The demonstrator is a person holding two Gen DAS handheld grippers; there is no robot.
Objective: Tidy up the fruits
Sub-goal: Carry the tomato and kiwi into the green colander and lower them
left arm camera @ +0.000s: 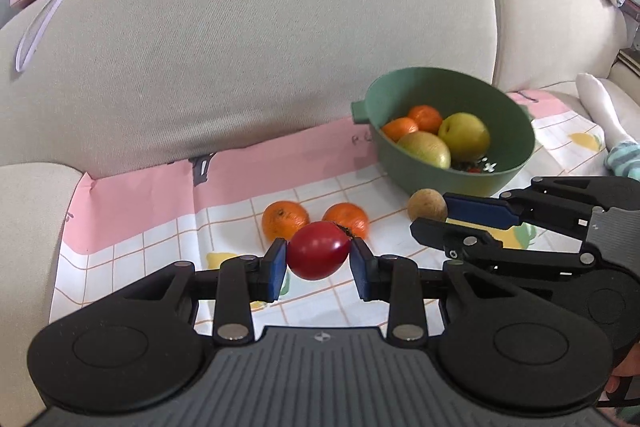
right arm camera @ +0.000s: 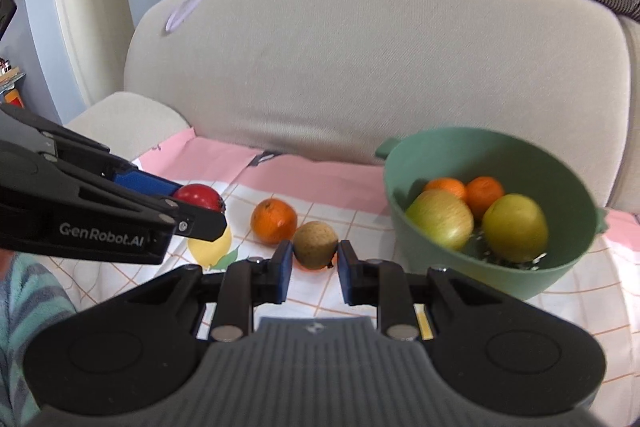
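Four fruits lie in the round green plastic bowl (left arm camera: 516, 131), two oranges (left arm camera: 285, 219) wait outside, while the left hand-held gripper (left arm camera: 319, 261) clamps a smooth red fruit (left arm camera: 318, 250) and the right hand-held gripper (right arm camera: 314, 261) clamps a small brown round fruit (right arm camera: 315, 244).

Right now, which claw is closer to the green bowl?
The right claw, shut on the brown fruit, is just beside the green bowl. The left claw, clamping the red fruit, is farther off.

Both wrist cameras look down along their fingers, close over the cloth (left arm camera: 160, 239), sharing the green bowl (right arm camera: 420, 155).
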